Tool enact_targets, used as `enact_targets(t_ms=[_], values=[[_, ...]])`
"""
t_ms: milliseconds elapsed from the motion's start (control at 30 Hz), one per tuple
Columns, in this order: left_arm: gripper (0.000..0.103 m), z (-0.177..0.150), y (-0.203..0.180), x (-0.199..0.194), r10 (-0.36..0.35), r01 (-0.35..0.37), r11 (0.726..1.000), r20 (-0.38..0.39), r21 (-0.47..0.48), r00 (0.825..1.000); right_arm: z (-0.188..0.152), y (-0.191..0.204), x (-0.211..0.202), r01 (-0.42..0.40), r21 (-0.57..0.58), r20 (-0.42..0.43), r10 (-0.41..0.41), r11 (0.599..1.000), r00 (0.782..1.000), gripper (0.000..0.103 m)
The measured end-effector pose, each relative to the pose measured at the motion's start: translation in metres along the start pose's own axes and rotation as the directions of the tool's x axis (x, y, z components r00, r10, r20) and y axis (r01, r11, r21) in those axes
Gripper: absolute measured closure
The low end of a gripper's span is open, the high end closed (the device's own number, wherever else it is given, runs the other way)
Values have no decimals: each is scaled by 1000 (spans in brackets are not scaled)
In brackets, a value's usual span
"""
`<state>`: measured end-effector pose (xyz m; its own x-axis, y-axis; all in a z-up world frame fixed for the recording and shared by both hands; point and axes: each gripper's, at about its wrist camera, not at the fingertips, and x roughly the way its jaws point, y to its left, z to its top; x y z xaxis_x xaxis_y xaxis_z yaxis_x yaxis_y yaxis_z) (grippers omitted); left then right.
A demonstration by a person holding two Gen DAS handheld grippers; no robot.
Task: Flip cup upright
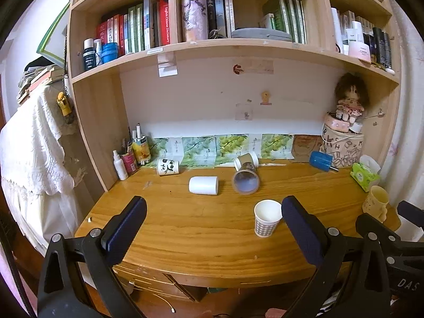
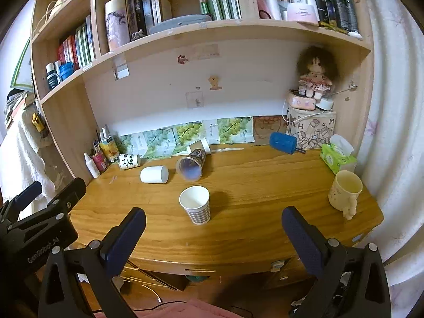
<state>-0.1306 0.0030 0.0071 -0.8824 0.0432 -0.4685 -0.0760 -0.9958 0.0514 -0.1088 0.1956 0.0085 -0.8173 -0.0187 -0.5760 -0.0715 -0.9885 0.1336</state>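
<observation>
Both tools are hanging back at the near edge of the wooden surface (image 1: 212, 238), well short of any cup. The left hand-held gripper (image 1: 213, 212) is spread wide with nothing between its pads, and the right hand-held gripper (image 2: 213, 221) is gaping just the same — released, probably so either can straddle a cup body when it goes in.

Two cups are already standing mouth-up: the checked paper cup (image 2: 196, 205) near the front, and the yellow mug (image 2: 344, 190) off at the right edge. The ones needing attention are lying on their sides further back: the white cup (image 1: 203, 185), the clear-rimmed patterned cup (image 1: 246, 179) with its mouth facing us, the panda mug (image 1: 168, 166) and the blue cup (image 1: 320, 160) by the wall.

The white cup seems the likeliest next target — it is lying crosswise and apart from its neighbours, so there is room to close on it.
</observation>
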Motion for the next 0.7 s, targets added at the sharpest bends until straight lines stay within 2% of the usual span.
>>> enact_targets(t_ms=[700], values=[[1, 1, -12, 2, -7, 7, 1000, -13, 2, 1000, 3, -5, 6, -7, 6, -21, 7, 1000, 1000, 0]])
